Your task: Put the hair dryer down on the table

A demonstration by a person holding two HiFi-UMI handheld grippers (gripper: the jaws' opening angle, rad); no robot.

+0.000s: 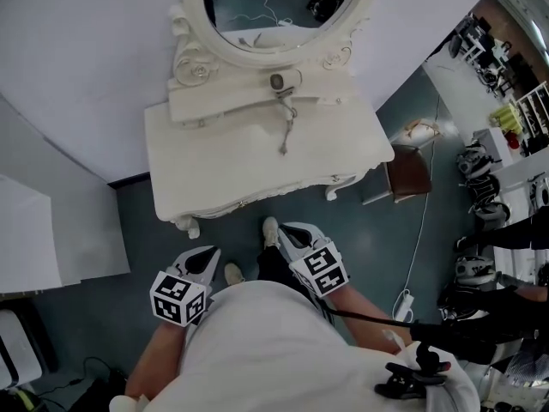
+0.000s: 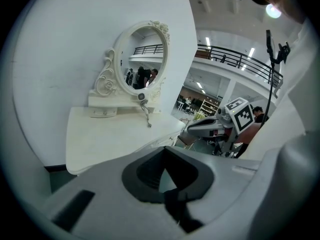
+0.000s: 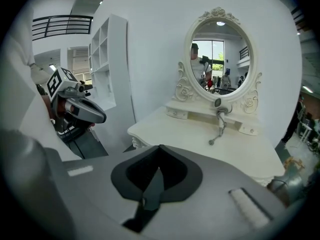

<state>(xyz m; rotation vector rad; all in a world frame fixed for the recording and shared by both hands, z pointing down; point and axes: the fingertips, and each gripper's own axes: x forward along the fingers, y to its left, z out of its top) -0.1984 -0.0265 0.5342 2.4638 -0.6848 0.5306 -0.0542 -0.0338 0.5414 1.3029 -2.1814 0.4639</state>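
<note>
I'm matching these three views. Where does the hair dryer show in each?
Head view: hair dryer top centre, at the back of the table.
Left gripper view: left of centre, below the mirror.
Right gripper view: right of centre.
Shared landmark: the oval mirror above it.

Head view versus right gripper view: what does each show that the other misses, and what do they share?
Head view only: the person's shoes on the floor, a brown seat right of the table, and a white power strip with its cable.

Right gripper view only: the right gripper with its jaws together and nothing between them, and tall white shelves left of the table.

Both: the white dressing table, its oval mirror, the hair dryer under the mirror, and the left gripper.
</note>
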